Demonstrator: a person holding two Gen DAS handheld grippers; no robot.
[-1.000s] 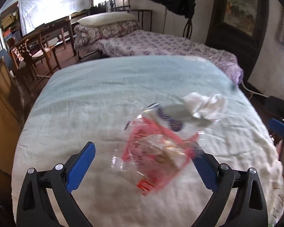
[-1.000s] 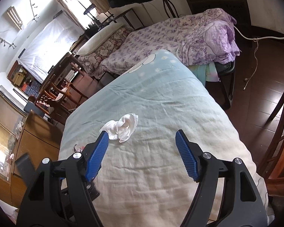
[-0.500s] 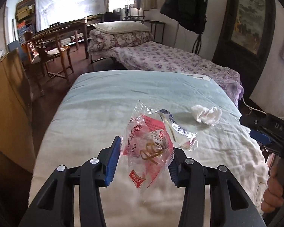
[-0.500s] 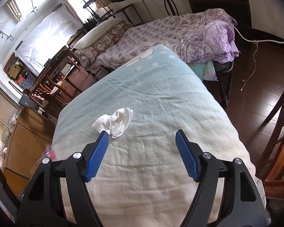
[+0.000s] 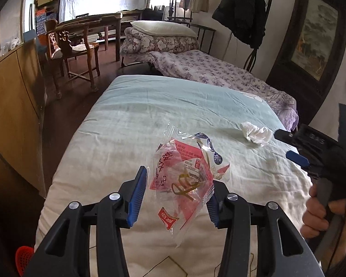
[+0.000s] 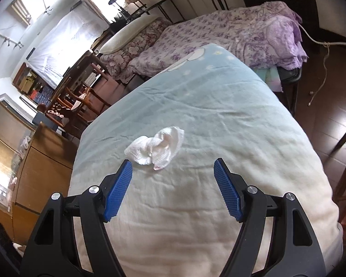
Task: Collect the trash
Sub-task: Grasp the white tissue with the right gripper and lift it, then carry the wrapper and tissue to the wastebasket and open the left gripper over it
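A crumpled clear plastic wrapper (image 5: 184,168) with red print hangs lifted above the pale blue bed cover (image 5: 150,106), caught between the blue pads of my left gripper (image 5: 178,177). Its jaws are opening slightly while the wrapper still sits between them. A crumpled white tissue (image 5: 256,133) lies on the cover to the right. In the right wrist view the tissue (image 6: 156,147) lies just beyond my right gripper (image 6: 173,161), nearer its left fingertip. That gripper stands open with nothing in it. A hand (image 5: 320,210) holds the right gripper (image 5: 288,145) at the bed's right side.
A wooden cabinet (image 5: 13,106) runs along the bed's left side. A wooden chair (image 5: 76,46) and a desk stand behind it. A second bed with a purple floral cover (image 5: 219,73) lies beyond. A red mesh object (image 5: 23,256) shows at the lower left. A cable (image 6: 320,73) trails over the dark floor.
My left jaws closed on the wrapper from wide open, then lifted it off the cover and drew back. My right gripper moved a little closer to the tissue, still open.
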